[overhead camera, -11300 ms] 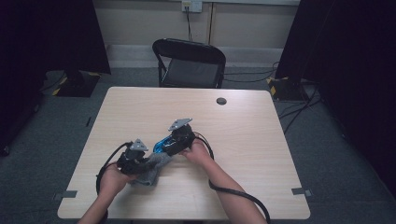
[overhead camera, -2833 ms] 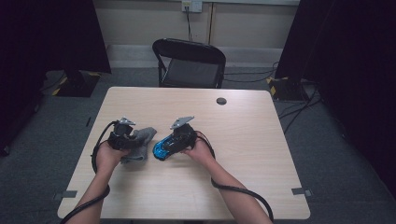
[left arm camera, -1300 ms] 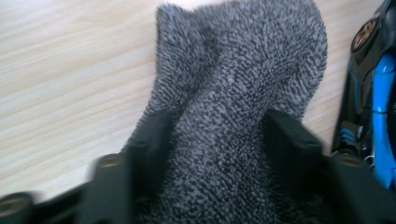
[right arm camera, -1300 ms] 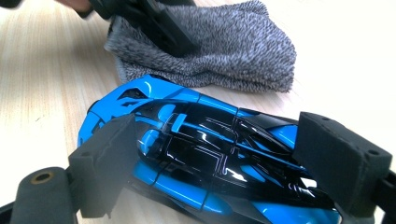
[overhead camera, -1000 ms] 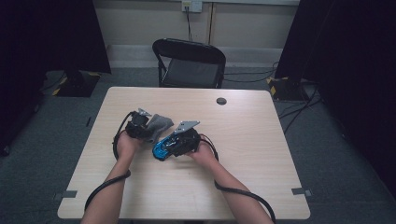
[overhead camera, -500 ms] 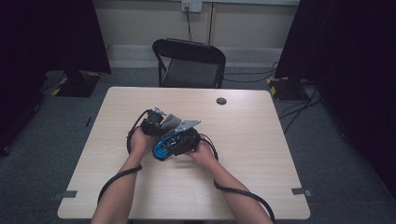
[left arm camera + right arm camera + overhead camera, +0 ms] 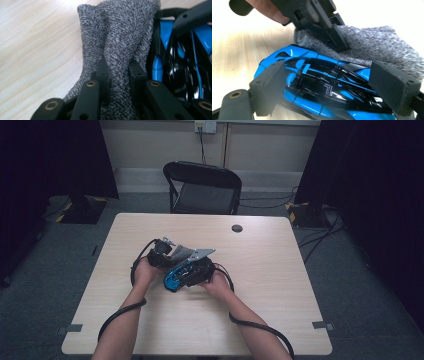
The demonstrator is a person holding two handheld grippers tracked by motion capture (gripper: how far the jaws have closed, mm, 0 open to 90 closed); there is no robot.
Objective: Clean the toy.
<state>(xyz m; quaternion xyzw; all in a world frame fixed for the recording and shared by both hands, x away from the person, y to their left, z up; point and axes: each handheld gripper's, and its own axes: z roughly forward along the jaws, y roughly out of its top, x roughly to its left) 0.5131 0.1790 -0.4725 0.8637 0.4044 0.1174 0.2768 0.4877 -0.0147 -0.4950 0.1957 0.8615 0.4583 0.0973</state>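
The wooden table [image 7: 280, 285] serves as the landmark here, and everything in hand sits a little left of its middle. Farthest left on it, the left gripper [image 7: 162, 254] is held in the person's left hand [image 7: 145, 270], its cable looping back along the forearm toward the near edge. In the left gripper view its two black jaws are pinched nearly together on a fold of grey cloth [image 7: 120, 42], the fabric bunching up between and above the pads and spreading out over the pale wood. In the high view the same cloth [image 7: 182, 253] shows as a grey patch just right of that gripper, lying against the upper side of the toy.

Next to the right comes the blue and black toy car [image 7: 175, 277], resting on the tabletop just in front of the cloth (its glossy body catches the light). In the right gripper view the car [image 7: 324, 92] lies lengthwise between the two padded jaws, which stand wide, one at each flank of the body and closed against it, so the car is gripped across its width. Behind it in that view the cloth [image 7: 374, 47] touches the car's far side, with the left gripper [image 7: 322, 22] pressing down on it.

The right gripper [image 7: 197, 270] sits in the right hand [image 7: 217, 282], just right of the car, toward the table's middle
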